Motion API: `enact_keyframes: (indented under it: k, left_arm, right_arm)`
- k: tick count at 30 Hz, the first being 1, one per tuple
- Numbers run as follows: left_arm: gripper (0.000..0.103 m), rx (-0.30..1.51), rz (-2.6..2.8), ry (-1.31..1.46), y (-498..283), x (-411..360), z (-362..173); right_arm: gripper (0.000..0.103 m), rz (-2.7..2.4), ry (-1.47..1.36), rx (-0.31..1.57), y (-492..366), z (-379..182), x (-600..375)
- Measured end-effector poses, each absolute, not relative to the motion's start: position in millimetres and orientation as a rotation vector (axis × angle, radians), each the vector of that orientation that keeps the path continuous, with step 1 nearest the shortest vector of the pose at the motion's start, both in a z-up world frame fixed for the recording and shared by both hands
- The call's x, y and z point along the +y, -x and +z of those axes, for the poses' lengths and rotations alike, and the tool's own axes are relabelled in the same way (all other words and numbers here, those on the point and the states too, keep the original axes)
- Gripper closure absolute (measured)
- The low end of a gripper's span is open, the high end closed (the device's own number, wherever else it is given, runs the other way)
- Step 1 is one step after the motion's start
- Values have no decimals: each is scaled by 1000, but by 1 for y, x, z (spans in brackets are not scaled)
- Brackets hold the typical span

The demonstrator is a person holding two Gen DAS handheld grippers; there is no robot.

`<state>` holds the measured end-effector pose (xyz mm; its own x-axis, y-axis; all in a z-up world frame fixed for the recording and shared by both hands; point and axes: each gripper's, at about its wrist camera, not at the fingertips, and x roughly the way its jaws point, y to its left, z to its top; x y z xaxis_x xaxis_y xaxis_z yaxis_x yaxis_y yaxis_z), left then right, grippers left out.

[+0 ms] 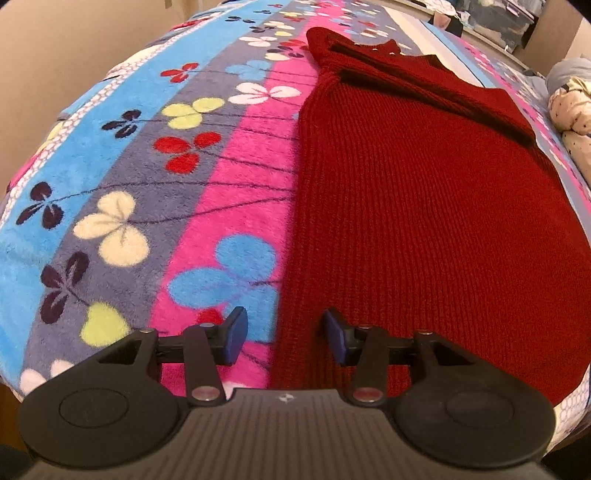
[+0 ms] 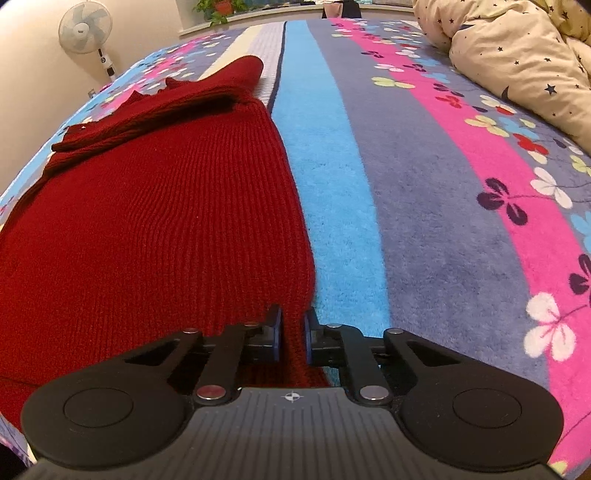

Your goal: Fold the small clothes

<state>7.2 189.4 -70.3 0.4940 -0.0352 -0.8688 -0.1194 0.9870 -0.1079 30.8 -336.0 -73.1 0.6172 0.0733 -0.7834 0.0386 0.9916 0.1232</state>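
Note:
A dark red knit sweater point(image 1: 417, 206) lies flat on the flowered blanket point(image 1: 166, 192), its sleeves folded across the far end. My left gripper point(image 1: 284, 338) is open, its jaws straddling the sweater's near left edge, with nothing held. In the right wrist view the sweater point(image 2: 155, 221) fills the left half. My right gripper point(image 2: 292, 334) is shut on the sweater's near right edge, with a fold of red knit between its blue pads.
The striped flowered blanket point(image 2: 424, 206) covers the bed. A cream star-print quilt point(image 2: 517, 55) is bunched at the far right; it also shows in the left wrist view point(image 1: 572, 110). A standing fan point(image 2: 86, 29) is by the wall at the far left.

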Motion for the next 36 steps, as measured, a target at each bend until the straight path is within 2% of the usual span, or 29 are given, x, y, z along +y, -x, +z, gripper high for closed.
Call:
enact_keyframes:
  k: [1, 2, 3, 8, 10, 16, 18, 19, 20, 26, 30, 31, 33, 34, 36]
  left_arm:
    - [61, 1052, 44, 155, -7, 188, -70]
    - [89, 1048, 24, 156, -6, 186, -69]
    - [91, 1044, -4, 160, -6, 184, -67]
    - [93, 924, -40, 121, 12, 177, -40]
    - [93, 876, -46, 154, 18, 182, -31]
    - [90, 1003, -11, 230, -1, 189, -53]
    - [78, 1012, -3, 219, -3, 189, -56]
    - [66, 1016, -4, 217, -3, 189, -57]
    - [62, 1020, -5, 214, -3, 189, -58]
    - [62, 1067, 1, 174, -2, 186, -69]
    - [64, 1069, -5, 168, 0, 185, -71]
    - [69, 1069, -9, 171, -1, 185, -71]
    - [82, 1061, -22, 160, 0, 182, -70]
    - [90, 1052, -20, 142, 0, 180, -68]
    - [92, 1030, -26, 137, 3, 179, -63]
  right_arm:
    - [92, 21, -136, 898, -29, -71, -336]
    - [93, 21, -140, 887, -28, -68, -337]
    - [93, 17, -146, 867, -26, -63, -339]
    - [95, 37, -238, 743, -9, -31, -357]
    - [95, 35, -255, 758, -9, -33, -362]
    - [90, 21, -189, 908, -27, -66, -350]
    - [80, 16, -190, 940, -30, -72, -347]
    - [75, 7, -185, 947, -30, -73, -346]
    - [69, -4, -178, 946, -30, -74, -346]
    - [67, -4, -196, 954, -35, -76, -350]
    - [67, 2, -186, 953, -36, -77, -349]
    - [69, 6, -190, 953, -36, -77, -349]
    - [92, 38, -202, 947, -36, -75, -348]
    - [92, 36, -188, 937, -35, -73, -347]
    - [93, 41, -180, 903, -30, -65, -347]
